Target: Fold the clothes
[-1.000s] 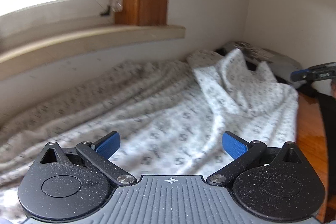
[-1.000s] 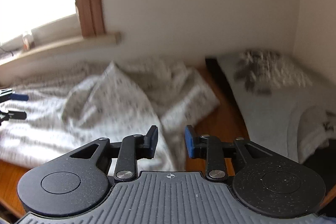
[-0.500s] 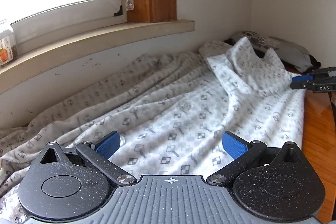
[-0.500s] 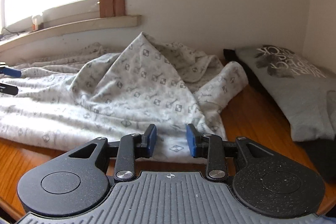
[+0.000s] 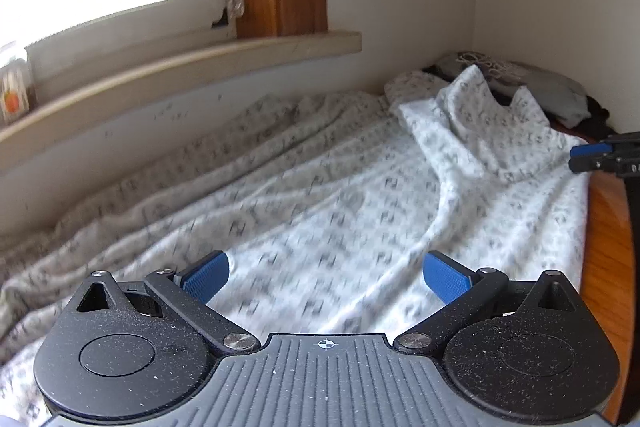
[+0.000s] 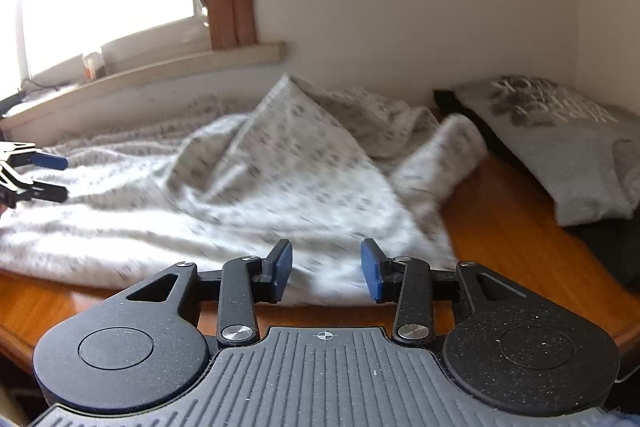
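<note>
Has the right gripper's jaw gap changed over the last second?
Yes. The right gripper jaws stand wider now, over the patterned cloth's near edge on the wooden table.

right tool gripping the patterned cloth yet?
No, the right tool is open, its blue pads apart with nothing pinched between them, poised at the near edge of the patterned cloth on the wooden table.

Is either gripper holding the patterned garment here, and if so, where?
Nothing is held. The left gripper and right gripper are both open above the patterned garment.
</note>
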`<state>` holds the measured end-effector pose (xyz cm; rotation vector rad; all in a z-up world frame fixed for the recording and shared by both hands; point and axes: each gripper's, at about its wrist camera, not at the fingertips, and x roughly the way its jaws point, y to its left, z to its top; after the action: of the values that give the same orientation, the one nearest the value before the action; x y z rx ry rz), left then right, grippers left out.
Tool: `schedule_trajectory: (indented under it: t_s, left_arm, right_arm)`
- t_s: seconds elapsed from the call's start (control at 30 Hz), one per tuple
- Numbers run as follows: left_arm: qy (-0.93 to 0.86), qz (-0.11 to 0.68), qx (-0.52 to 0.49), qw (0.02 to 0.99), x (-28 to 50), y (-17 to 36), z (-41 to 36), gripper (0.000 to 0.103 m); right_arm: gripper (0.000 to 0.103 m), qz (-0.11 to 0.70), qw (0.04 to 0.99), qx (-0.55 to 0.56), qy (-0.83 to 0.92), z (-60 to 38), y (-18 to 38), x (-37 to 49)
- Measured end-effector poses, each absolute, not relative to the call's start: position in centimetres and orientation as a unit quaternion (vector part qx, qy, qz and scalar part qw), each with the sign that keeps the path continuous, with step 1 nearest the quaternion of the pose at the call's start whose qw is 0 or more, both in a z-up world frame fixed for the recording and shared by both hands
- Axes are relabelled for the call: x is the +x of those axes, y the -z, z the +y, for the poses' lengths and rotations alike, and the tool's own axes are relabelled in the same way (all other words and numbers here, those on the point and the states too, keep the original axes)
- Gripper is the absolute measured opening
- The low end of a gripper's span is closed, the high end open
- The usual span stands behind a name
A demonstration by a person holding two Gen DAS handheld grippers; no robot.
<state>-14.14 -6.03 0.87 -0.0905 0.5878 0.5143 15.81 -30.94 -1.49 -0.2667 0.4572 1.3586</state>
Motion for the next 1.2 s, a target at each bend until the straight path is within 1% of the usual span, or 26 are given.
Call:
schedule_trajectory:
  t_s: [0.1,0.2,0.37,0.57,0.67,0.7,0.73,0.77,0.97,1.13,1.2]
  left_arm:
    - [-0.227,0.275,-0.034,0.934,-11.8,-1.7,-7.2,0.103]
    - [-0.234,0.241,-0.012,0.942,-9.6,-3.0,-8.7,0.103]
    - [-0.199,0.254,-0.025,0.946,-5.7,-3.5,-8.9,0.103]
    - [-0.155,0.288,-0.019,0.945,-3.0,-1.4,-10.5,0.103]
    - [-0.143,0.313,0.001,0.939,-2.2,-0.4,-11.4,0.103]
    - [-0.14,0.32,0.005,0.937,-1.9,-0.1,-11.6,0.103]
    - [-0.138,0.322,0.004,0.937,-1.8,0.0,-11.6,0.103]
    - [-0.136,0.323,0.003,0.936,-1.8,0.2,-11.6,0.103]
    - [-0.134,0.326,-0.024,0.935,-1.7,0.4,-10.8,0.103]
    - [-0.149,0.319,-0.034,0.935,-2.0,-0.4,-10.0,0.103]
    - [-0.156,0.312,-0.037,0.937,-1.7,-1.1,-9.4,0.103]
  right_arm:
    - [0.039,0.19,0.738,-0.122,-0.636,-30.3,1.7,13.6]
    - [0.039,0.181,0.724,-0.139,-0.651,-30.1,2.0,11.9]
    - [0.04,0.179,0.708,-0.147,-0.667,-31.6,2.3,12.3]
    - [0.041,0.177,0.707,-0.15,-0.668,-30.9,1.9,12.6]
    - [0.043,0.166,0.725,-0.132,-0.655,-29.7,1.3,13.2]
    - [0.046,0.163,0.731,-0.126,-0.651,-29.2,1.0,13.5]
    - [0.052,0.169,0.731,-0.123,-0.65,-28.4,0.8,14.0]
    - [0.053,0.175,0.731,-0.121,-0.648,-27.7,0.7,14.4]
    - [0.053,0.188,0.727,-0.162,-0.64,-24.2,1.3,15.2]
    - [0.053,0.181,0.713,-0.162,-0.657,-23.3,0.6,15.7]
    - [0.054,0.179,0.708,-0.162,-0.664,-22.9,0.4,15.9]
